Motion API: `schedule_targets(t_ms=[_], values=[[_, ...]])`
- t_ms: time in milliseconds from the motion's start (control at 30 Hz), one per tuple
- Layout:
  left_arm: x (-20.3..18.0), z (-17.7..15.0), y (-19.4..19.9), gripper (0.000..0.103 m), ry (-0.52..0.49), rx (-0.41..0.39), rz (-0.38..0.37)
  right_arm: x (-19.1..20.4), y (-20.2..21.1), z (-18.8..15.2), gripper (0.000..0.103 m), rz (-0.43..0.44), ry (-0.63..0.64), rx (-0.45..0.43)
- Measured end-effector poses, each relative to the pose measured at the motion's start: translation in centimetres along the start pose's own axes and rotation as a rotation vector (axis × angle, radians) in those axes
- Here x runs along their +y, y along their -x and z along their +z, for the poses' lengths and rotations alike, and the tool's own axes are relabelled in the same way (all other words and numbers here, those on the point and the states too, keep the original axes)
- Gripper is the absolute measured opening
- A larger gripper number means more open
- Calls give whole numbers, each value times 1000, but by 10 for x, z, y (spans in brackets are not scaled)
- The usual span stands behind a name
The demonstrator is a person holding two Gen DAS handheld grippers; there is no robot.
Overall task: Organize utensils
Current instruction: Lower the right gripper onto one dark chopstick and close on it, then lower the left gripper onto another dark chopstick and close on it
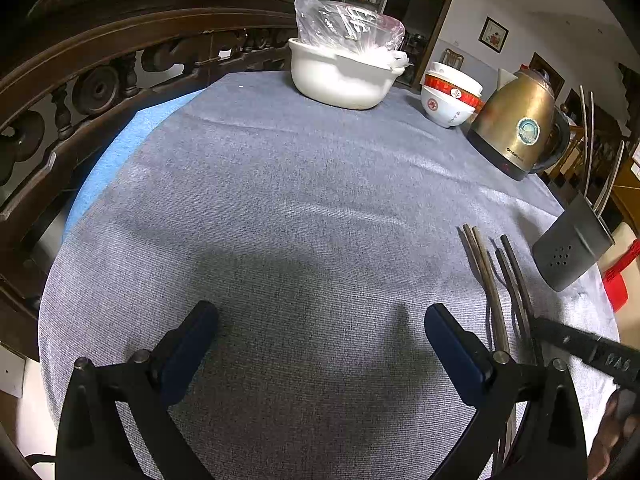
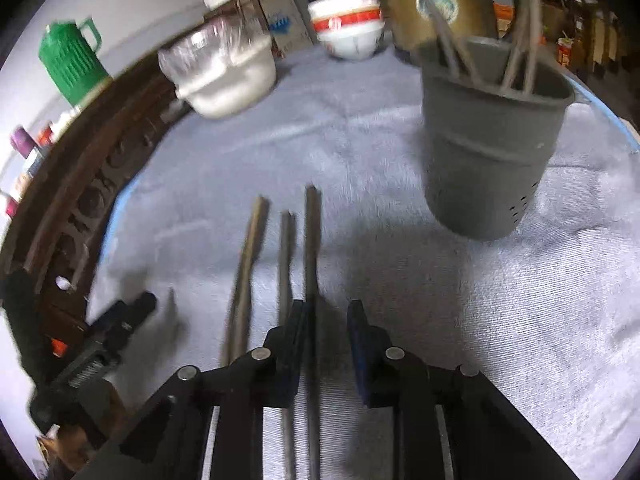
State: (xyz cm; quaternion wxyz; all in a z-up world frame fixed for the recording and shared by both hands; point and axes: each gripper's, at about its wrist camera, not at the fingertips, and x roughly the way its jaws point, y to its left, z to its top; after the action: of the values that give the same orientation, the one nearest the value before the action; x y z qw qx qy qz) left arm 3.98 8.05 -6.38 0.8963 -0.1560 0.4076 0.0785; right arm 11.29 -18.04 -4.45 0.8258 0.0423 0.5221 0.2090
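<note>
Three brown chopsticks [image 2: 280, 264] lie side by side on the grey-clothed desk [image 2: 400, 280] — the rightmost runs between the right tool's [image 2: 330, 320] pads, which stand narrowly apart, not pressing it. At two o'clock stands the grey holder [image 2: 488, 160], already bristling with utensils. The left tool [image 1: 320, 320] gapes wide over bare cloth.

Coarse matt grey woven cloth [image 1: 280, 200] over the table, dull brown wooden chopsticks [image 2: 312, 248] at six o'clock, matt grey plastic holder [image 2: 488, 152] at two o'clock, brushed brassy metal kettle [image 1: 516, 128], glossy white ceramic bowls [image 1: 448, 100], crinkled clear plastic bag [image 1: 344, 24], dark carved varnished wooden rail [image 1: 120, 52].
</note>
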Motion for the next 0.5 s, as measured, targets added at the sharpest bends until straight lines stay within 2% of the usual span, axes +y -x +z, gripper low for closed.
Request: schedule_targets(t_ms=[133, 267, 400, 467, 500], values=[[-1, 0, -1, 102, -7, 3, 9, 7, 1, 0, 26, -38, 52, 3], [-2, -1, -2, 102, -12, 5, 15, -2, -1, 4, 9, -54, 25, 34], [-8, -1, -2, 102, -24, 22, 40, -23, 6, -3, 9, -36, -25, 36], [-15, -1, 2, 102, -20, 85, -27, -29, 9, -7, 9, -13, -38, 29], [-21, 0, 6, 102, -11, 114, -85, -30, 9, -8, 9, -5, -37, 24]])
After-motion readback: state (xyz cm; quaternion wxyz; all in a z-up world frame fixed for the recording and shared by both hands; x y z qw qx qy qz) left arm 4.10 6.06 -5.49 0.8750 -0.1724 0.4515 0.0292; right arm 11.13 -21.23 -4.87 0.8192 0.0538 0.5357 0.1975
